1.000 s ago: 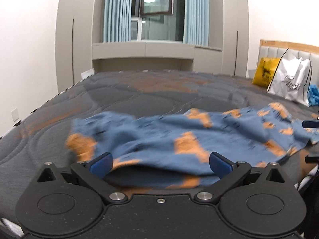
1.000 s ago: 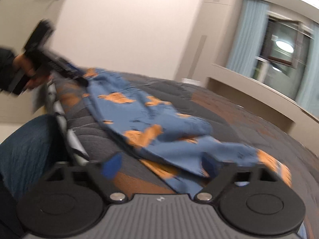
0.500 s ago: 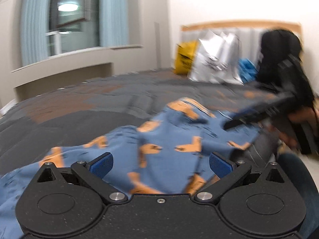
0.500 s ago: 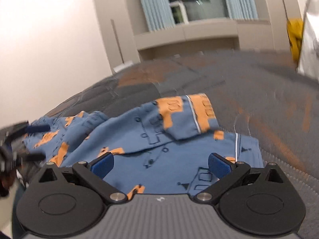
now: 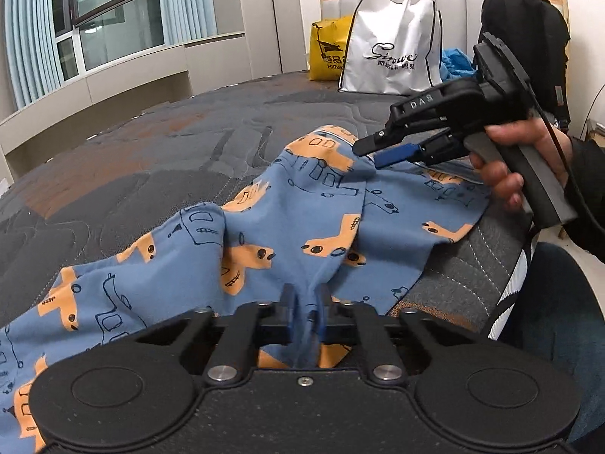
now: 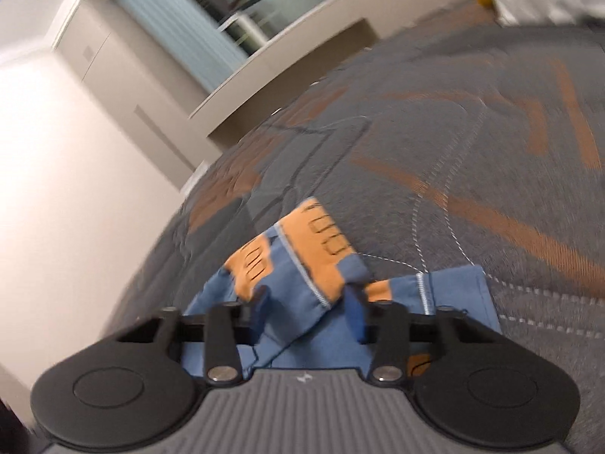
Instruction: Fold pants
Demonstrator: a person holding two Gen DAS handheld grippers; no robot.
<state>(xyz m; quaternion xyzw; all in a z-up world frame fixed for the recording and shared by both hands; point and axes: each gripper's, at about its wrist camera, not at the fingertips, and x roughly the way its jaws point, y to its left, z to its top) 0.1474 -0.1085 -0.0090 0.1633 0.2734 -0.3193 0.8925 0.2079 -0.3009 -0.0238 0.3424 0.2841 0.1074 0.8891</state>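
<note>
Blue pants (image 5: 287,223) with an orange vehicle print lie crumpled near the front edge of a grey quilted bed (image 5: 159,159). My left gripper (image 5: 304,302) is shut on a bunched fold of the pants close to me. My right gripper (image 5: 372,153) shows in the left wrist view, held in a hand, with its jaws pinching the pants' hem at the far right. In the right wrist view the right gripper (image 6: 310,302) has a fold of the hem (image 6: 302,265) between its nearly closed fingers.
A white shopping bag (image 5: 393,53), a yellow bag (image 5: 325,49) and a blue item (image 5: 455,62) stand against the headboard. A black backpack (image 5: 525,26) is at the far right. My leg in jeans (image 5: 544,302) is beside the bed edge.
Both grippers were open above the pants; now both have closed on the cloth, the left on a middle fold and the right on the hem. The right wrist view has tilted.
</note>
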